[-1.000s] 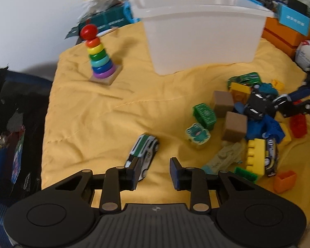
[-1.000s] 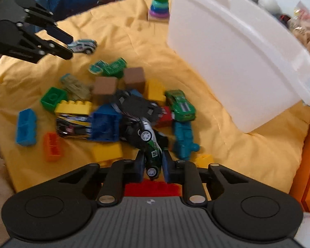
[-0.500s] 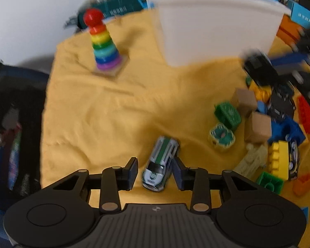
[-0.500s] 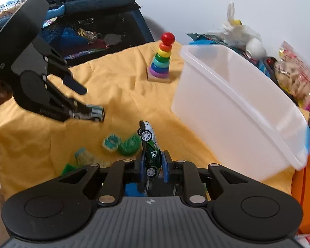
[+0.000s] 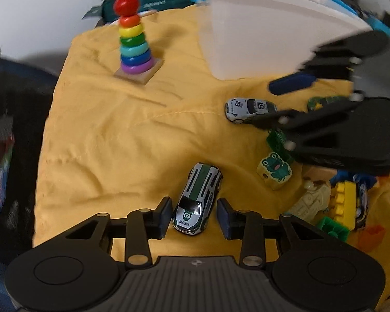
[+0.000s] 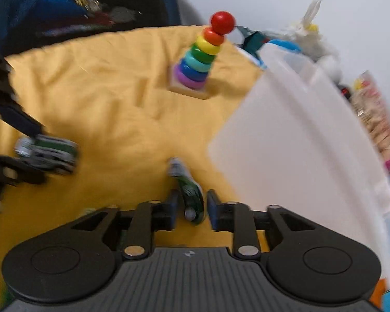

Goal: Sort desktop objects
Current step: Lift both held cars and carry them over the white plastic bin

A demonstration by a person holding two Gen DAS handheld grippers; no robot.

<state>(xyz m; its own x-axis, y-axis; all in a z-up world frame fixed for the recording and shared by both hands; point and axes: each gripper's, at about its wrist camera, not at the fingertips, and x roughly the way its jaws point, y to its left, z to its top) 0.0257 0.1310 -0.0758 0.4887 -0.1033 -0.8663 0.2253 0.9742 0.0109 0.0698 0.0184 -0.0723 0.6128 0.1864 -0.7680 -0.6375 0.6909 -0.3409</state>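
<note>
Yellow cloth (image 5: 111, 140) covers the work surface, and two small toy cars lie on it as the things being sorted. The left gripper (image 5: 193, 214) stands partly open around the green-and-white car marked 69 (image 5: 198, 200), with a clear gap between each pad and the car's flanks, so nothing is gripped. The right gripper (image 6: 191, 209) has its jaws opening; the white-and-green car marked 18 (image 6: 188, 191) sits between them, tipped on its side in that blurred view and apparently free of the pads, on the cloth just beside the wall of the white plastic tub (image 6: 299, 156). Seen from the left wrist, that same car (image 5: 249, 108) rests near the tub's corner. Both cars look like small die-cast pieces: light, rigid, smooth-sided and prone to roll on their wheels or twist out of a skewed pinch. Across the doors, midway along the body, is likely the best hold. A ring stacker (image 5: 134, 41) stands well apart, and a frog block (image 5: 274, 167) lies near the brick pile (image 5: 343, 202)
</note>
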